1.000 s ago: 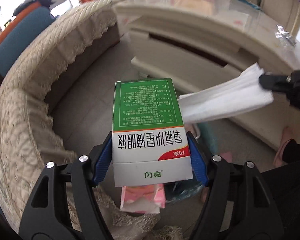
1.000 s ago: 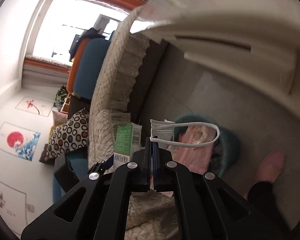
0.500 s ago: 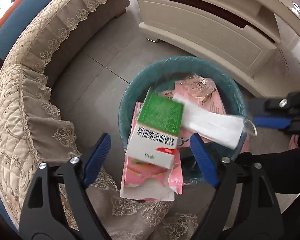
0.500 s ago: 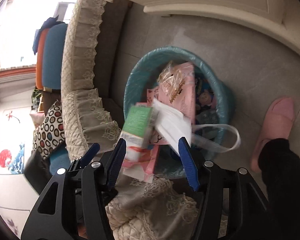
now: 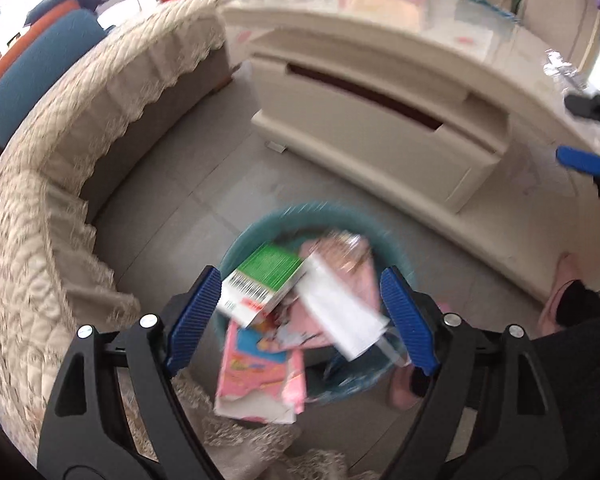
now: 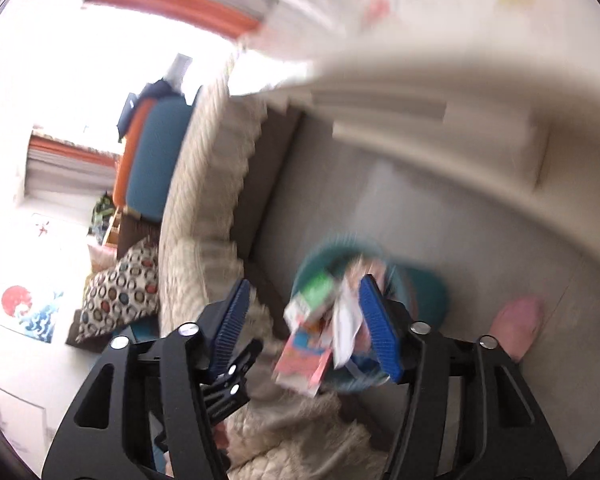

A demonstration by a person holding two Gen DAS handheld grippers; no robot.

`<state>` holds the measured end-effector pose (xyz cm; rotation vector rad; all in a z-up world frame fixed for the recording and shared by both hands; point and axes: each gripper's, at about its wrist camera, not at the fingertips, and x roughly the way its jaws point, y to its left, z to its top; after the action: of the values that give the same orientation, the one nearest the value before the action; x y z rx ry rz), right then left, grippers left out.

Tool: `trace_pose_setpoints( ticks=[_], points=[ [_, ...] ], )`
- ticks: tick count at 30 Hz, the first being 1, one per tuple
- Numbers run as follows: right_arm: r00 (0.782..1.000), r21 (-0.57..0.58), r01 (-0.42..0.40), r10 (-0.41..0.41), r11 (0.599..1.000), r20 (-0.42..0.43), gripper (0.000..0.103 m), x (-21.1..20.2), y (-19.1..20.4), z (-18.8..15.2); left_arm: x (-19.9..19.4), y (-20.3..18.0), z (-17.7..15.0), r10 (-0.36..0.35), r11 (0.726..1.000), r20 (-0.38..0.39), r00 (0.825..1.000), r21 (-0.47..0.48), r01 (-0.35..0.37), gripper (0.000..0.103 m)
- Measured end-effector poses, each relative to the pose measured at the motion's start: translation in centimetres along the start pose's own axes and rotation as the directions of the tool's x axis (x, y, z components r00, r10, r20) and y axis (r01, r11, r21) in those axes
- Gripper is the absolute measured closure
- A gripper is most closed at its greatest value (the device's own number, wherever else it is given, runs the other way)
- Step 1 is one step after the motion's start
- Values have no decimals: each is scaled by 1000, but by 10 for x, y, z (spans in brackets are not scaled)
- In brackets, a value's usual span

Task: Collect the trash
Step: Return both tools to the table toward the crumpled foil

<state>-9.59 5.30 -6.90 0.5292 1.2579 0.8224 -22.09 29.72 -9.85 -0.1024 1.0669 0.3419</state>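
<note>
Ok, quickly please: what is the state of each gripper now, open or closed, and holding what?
Left gripper: open, holding nothing.
Right gripper: open, holding nothing.

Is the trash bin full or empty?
Full. The teal trash bin is heaped: the green box, white face mask and pink packaging stick above its rim.

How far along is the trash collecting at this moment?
Done: the green box and white mask lie on the heap in the teal bin. In hand: nothing; left gripper and right gripper are open. Left: crinkled wrapper on the cabinet.
</note>
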Motion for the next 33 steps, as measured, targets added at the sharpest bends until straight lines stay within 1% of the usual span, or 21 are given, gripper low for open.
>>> trace_pose_setpoints(
  ticks=[4,6,7,9,10,11,13,14,15,17,19,20,22,24,25,27,28,30,31,32,33],
  points=[
    [991,48,38,-44,998,126,37,-61,-23,33,-11,-32,26,-55,998,40,998,43,53,22],
    [977,88,68,-84,994,195,37,-97,-42,49,-16,-56,42,-81,994,62,995,84,76,22],
    [969,110,86,-109,990,222,37,-113,-51,55,-19,-69,51,-92,991,74,993,104,84,22],
    [945,183,120,-169,976,280,37,-150,-78,68,-24,-95,68,-121,983,94,988,148,107,22],
    [936,211,129,-190,969,295,37,-162,-89,72,-26,-111,79,-136,978,106,985,173,116,18],
    [917,271,157,-242,950,317,37,-182,-107,77,-28,-127,91,-151,972,116,982,201,126,15],
    [897,335,174,-290,926,334,36,-202,-130,85,-29,-156,111,-179,960,128,976,242,144,15],
    [886,383,179,-318,906,338,35,-213,-146,89,-30,-169,120,-193,954,129,973,257,156,15],
    [880,407,181,-332,895,339,35,-219,-157,92,-30,-186,133,-213,945,129,969,279,171,15],
    [875,451,187,-357,872,327,35,-226,-179,102,-31,-216,155,-243,931,131,961,310,193,15],
    [874,491,191,-375,850,309,35,-226,-200,111,-30,-253,178,-273,910,138,952,359,209,12],
    [877,500,184,-371,846,305,35,-224,-208,116,-27,-271,189,-293,898,132,947,378,225,12],
    [885,504,167,-354,847,303,35,-216,-216,123,-20,-296,208,-336,876,105,936,400,270,12],
    [893,516,131,-328,846,310,35,-211,-222,131,-11,-325,224,-342,861,102,934,432,268,12],
    [893,522,121,-323,844,315,35,-209,-227,136,-6,-337,230,-342,856,102,934,445,264,11],
    [888,507,125,-324,853,326,37,-208,-229,144,2,-356,239,-349,842,98,932,469,266,11],
    [885,501,141,-336,854,324,41,-207,-229,149,6,-364,243,-348,837,99,932,480,261,11],
    [886,481,160,-341,862,315,47,-204,-232,157,13,-374,247,-342,829,93,935,498,254,11],
    [884,479,175,-351,860,308,56,-202,-232,160,17,-379,250,-343,826,92,935,504,253,11],
    [886,471,193,-359,861,294,71,-199,-233,163,20,-387,254,-343,820,85,936,514,254,11],
    [890,461,202,-358,864,281,78,-195,-236,166,23,-390,256,-343,817,84,935,519,253,11]
  ],
)
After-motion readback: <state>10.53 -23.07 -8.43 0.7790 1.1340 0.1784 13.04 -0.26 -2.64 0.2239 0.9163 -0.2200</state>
